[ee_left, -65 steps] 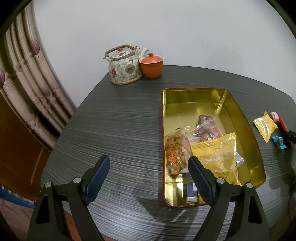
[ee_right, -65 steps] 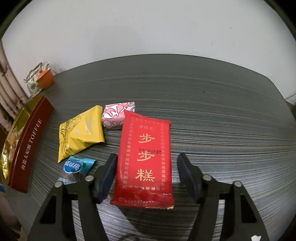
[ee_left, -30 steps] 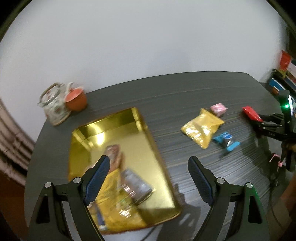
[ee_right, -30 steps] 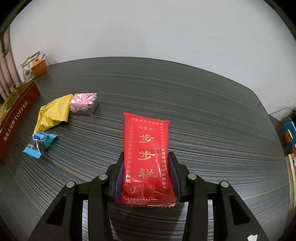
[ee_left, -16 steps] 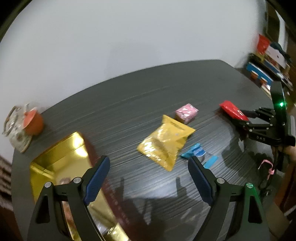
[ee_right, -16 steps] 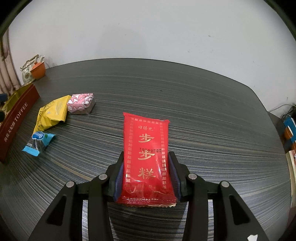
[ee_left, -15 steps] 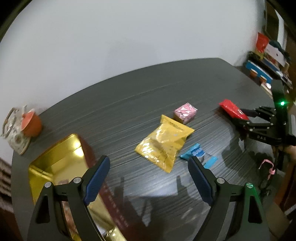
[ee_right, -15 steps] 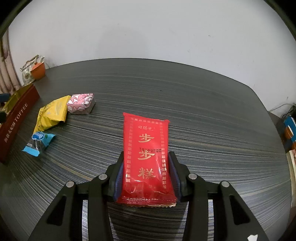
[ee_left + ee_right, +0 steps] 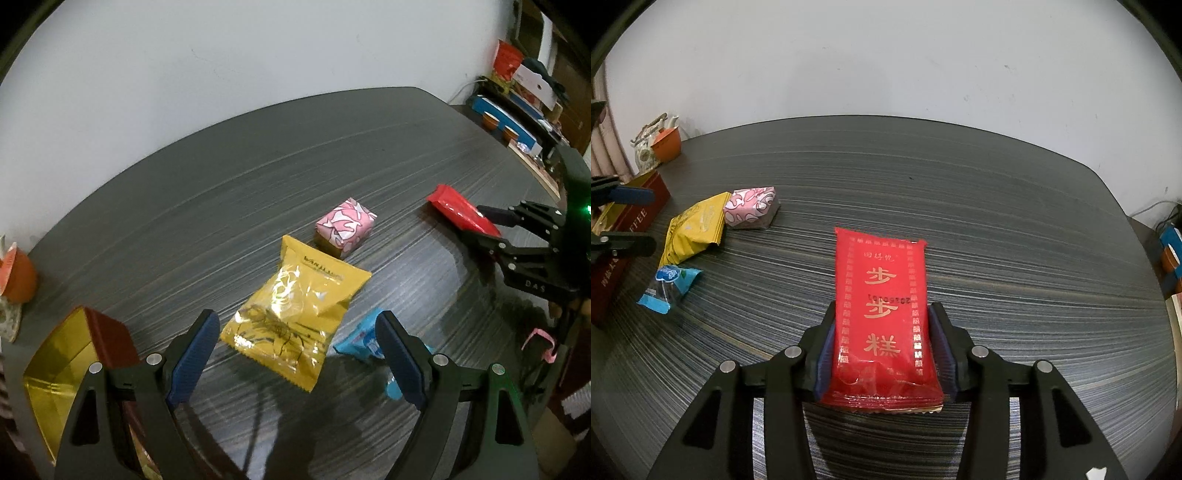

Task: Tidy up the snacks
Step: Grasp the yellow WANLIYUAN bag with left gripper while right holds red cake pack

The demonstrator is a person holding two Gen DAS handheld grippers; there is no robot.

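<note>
My right gripper (image 9: 884, 325) is shut on a red snack packet (image 9: 882, 306) with gold characters, holding it just above the dark table; the packet also shows in the left wrist view (image 9: 461, 214). My left gripper (image 9: 295, 339) is open and empty, hovering over a yellow snack bag (image 9: 295, 314). A pink wrapped cube (image 9: 345, 225) lies just beyond the bag. A blue candy (image 9: 364, 341) lies by the left gripper's right finger. The gold tin with red walls (image 9: 62, 354) sits at the lower left.
A floral teapot (image 9: 646, 147) and an orange lidded cup (image 9: 666, 142) stand at the table's far corner. Boxes and shelves (image 9: 517, 92) stand beyond the table's right edge. The dark striped table (image 9: 997, 221) stretches to the right of the packet.
My right gripper closed on the red packet and lifted it slightly. My left gripper swung from over the gold tin to the right, and now hovers low over the yellow bag.
</note>
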